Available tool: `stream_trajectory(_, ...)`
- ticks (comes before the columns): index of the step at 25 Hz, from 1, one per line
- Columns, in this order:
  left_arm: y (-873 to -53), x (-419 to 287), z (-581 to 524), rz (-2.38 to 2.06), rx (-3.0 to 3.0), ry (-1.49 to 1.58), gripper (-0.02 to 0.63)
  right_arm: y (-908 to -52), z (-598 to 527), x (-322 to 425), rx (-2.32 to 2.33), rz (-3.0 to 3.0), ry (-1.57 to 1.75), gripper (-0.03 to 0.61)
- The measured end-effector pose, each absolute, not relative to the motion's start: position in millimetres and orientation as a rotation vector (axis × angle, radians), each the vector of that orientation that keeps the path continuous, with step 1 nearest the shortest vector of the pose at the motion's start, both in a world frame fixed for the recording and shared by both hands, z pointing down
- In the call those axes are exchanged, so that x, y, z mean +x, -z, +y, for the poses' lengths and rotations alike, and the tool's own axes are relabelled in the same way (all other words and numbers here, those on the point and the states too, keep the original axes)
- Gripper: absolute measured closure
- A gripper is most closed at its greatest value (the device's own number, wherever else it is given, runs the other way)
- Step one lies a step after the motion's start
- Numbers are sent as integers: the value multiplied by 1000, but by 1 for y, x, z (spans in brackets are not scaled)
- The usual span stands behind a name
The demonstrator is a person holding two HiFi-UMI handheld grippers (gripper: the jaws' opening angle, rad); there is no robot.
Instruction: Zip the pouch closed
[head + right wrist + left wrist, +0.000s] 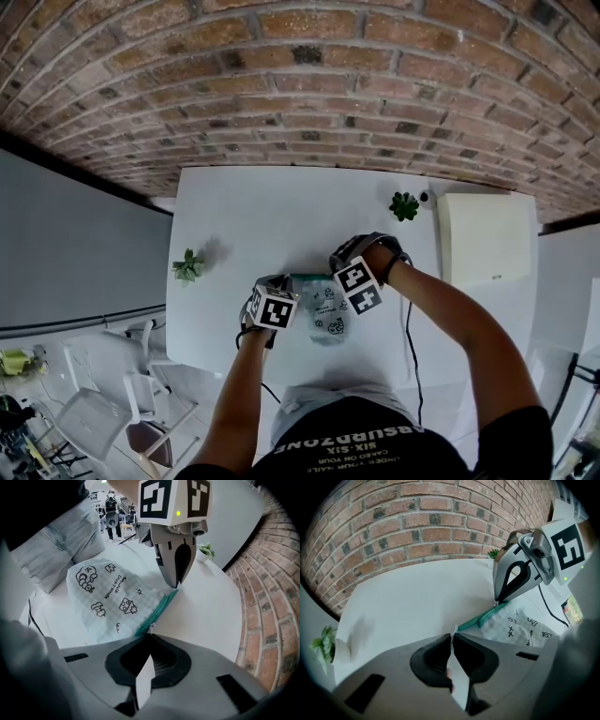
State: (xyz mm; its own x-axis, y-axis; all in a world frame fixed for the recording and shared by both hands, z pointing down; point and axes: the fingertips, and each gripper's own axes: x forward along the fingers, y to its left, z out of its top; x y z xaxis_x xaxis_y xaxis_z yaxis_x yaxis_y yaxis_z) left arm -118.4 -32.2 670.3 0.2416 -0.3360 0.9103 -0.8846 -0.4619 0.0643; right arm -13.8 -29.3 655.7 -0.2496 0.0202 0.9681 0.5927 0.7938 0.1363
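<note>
A pale checked pouch [328,319] with black doodle prints and a teal zipper edge [157,611] lies flat on the white table [262,216]. In the left gripper view my left gripper [453,637] is shut on the zipper's end corner, with a thin strip of fabric between the pads. My right gripper [150,633] is shut on the small metal zipper pull [150,628] at the other end of the teal edge. Each gripper view shows the other gripper standing steeply over the zipper line: the right one [497,603] and the left one [177,586]. Both marker cubes hide the fingertips in the head view.
A small potted plant [188,266] stands at the table's left edge and another [404,205] at the back right. A white box [485,239] sits to the right. A black cable [410,347] hangs over the near edge. A brick wall runs behind the table.
</note>
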Motion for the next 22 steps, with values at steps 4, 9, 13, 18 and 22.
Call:
stream_trajectory(4, -670, -119, -32, -1114, 1926, -1195, 589, -655, -30, -14, -467, -1762, 558, 580)
stream_trajectory(9, -670, -119, -32, -1109, 1926, -1194, 589, -656, -30, -10, -463, -1750, 551, 580)
stream_trajectory(13, -670, -119, -32, -1109, 1927, -1197, 589, -654, -30, -9, -455, -1762, 540, 580)
stream_trajectory(18, -670, -119, -32, -1109, 1926, -1197, 589, -652, -30, -9, -453, -1766, 540, 580)
stream_trajectory(22, -670, -119, -32, -1106, 1922, -1198, 589, -652, -30, -9, -448, -1770, 529, 580)
